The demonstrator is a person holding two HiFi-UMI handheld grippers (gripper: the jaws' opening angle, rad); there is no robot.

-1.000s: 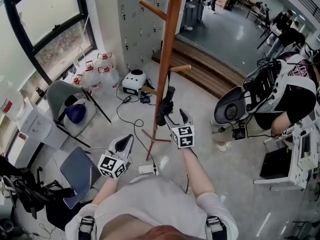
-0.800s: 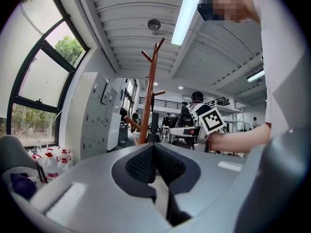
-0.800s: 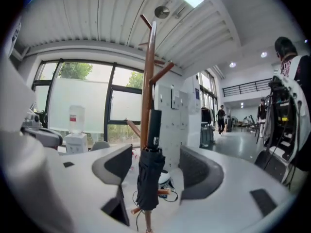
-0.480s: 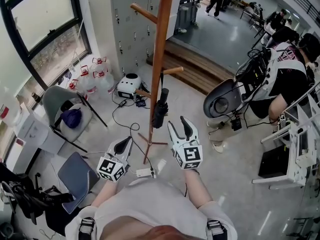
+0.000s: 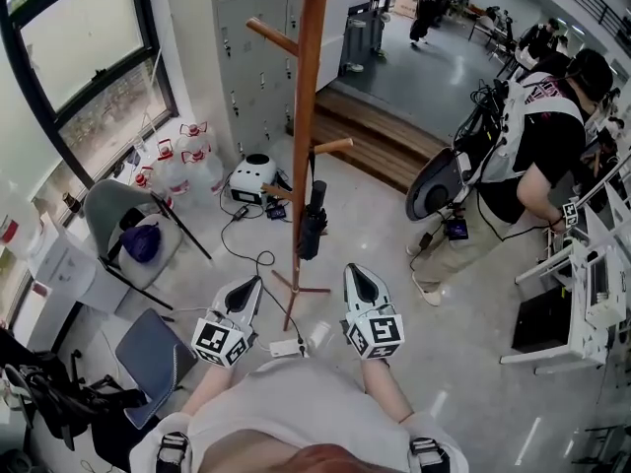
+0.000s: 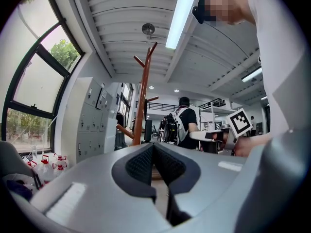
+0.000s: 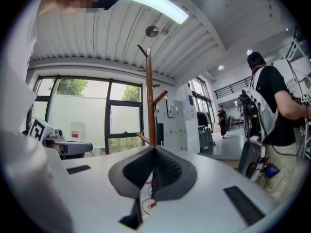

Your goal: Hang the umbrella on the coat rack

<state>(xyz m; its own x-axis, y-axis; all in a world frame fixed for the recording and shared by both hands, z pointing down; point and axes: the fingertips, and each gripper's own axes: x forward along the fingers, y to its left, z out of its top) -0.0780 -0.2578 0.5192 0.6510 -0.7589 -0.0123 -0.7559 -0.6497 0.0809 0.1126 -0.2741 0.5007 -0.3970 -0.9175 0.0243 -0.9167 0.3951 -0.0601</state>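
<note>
The wooden coat rack stands on the floor ahead of me. A folded black umbrella hangs by its strap from a short peg on the right of the pole. Both grippers are held apart from it, near my body. My left gripper is shut and empty, below and left of the rack's foot. My right gripper is shut with nothing between its pads. The left gripper view shows the rack and the umbrella beyond the closed tips. In the right gripper view, rack and umbrella stand past the tips.
A grey chair with a purple bag stands left under the window, with water jugs and a white device nearby. Cables and a power strip lie by the rack's foot. A person works at equipment on the right.
My right gripper drew back from the umbrella toward my body and its open jaws closed empty. The umbrella stays hanging on the peg. The left gripper barely shifted.
</note>
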